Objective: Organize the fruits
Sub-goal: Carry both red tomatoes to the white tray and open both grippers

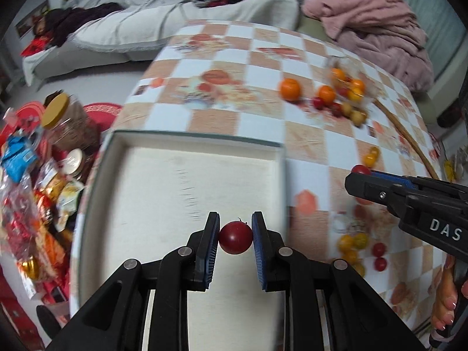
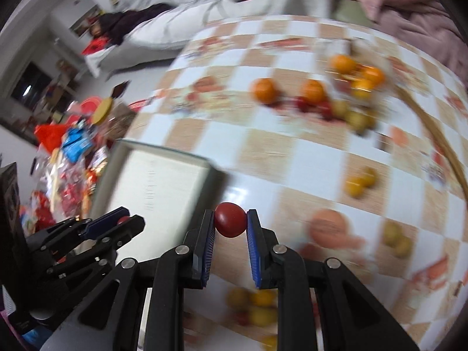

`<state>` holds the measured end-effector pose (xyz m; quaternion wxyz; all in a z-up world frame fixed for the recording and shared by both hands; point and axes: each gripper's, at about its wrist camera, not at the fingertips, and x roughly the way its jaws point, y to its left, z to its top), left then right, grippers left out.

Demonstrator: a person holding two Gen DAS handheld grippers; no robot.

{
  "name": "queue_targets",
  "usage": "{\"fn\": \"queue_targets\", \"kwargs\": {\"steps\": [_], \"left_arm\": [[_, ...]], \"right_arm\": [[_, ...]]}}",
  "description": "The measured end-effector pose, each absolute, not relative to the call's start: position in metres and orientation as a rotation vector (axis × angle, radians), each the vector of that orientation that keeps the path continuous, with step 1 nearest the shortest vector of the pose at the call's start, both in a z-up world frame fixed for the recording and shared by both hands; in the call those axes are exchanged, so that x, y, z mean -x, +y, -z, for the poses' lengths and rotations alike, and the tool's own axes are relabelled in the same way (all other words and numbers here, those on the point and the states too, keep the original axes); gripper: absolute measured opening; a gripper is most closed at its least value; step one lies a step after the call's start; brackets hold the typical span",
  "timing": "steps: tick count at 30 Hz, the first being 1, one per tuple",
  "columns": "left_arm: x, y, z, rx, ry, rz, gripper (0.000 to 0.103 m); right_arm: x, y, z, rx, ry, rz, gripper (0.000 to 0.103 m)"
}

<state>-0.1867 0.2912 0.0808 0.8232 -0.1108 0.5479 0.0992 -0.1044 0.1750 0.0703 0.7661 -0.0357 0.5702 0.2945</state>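
The left gripper (image 1: 235,235) grips a dark red cherry tomato (image 1: 235,237) above the white tray (image 1: 280,158), and the right gripper (image 2: 231,223) clamps another red cherry tomato (image 2: 230,219) over the checked tablecloth (image 2: 292,152) beside it. It is best to lower each tomato close to the tray floor before releasing, because they roll. Oranges (image 1: 290,89) and yellow fruits (image 1: 371,156) lie scattered near; nothing blocks the tray.

One dark red cherry tomato (image 1: 235,237) hangs over the pale tray (image 1: 204,175), another red tomato (image 2: 230,219) beside it.
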Motion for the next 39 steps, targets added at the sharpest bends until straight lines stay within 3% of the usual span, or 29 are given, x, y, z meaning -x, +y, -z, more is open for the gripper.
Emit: {"fn": "queue_targets", "kwargs": {"steps": [12,30,32,33,34,39], "left_arm": [[0.21,0.376,-0.041,0.272,1.223,-0.363,0.024],[0.212,0.368,-0.025,0.217,1.263,-0.338,0.025],[0.212,0.369,-0.025,0.203,1.263,-0.345,0.037],[0.212,0.369,-0.026,0.195,1.262,-0.356,0.065],[0.213,0.37,-0.028,0.191,1.25,-0.37,0.079],[0.215,0.372,-0.032,0.179,1.228,-0.365,0.079]], "right_arm": [[0.113,0.271,-0.031,0.2,1.317,-0.695,0.023],[0.116,0.286,-0.003,0.343,1.343,-0.658,0.025],[0.116,0.286,-0.003,0.345,1.345,-0.666,0.029],[0.116,0.287,-0.003,0.342,1.348,-0.672,0.031],[0.115,0.287,-0.003,0.342,1.348,-0.674,0.037],[0.116,0.29,-0.007,0.329,1.336,-0.686,0.058]]}}
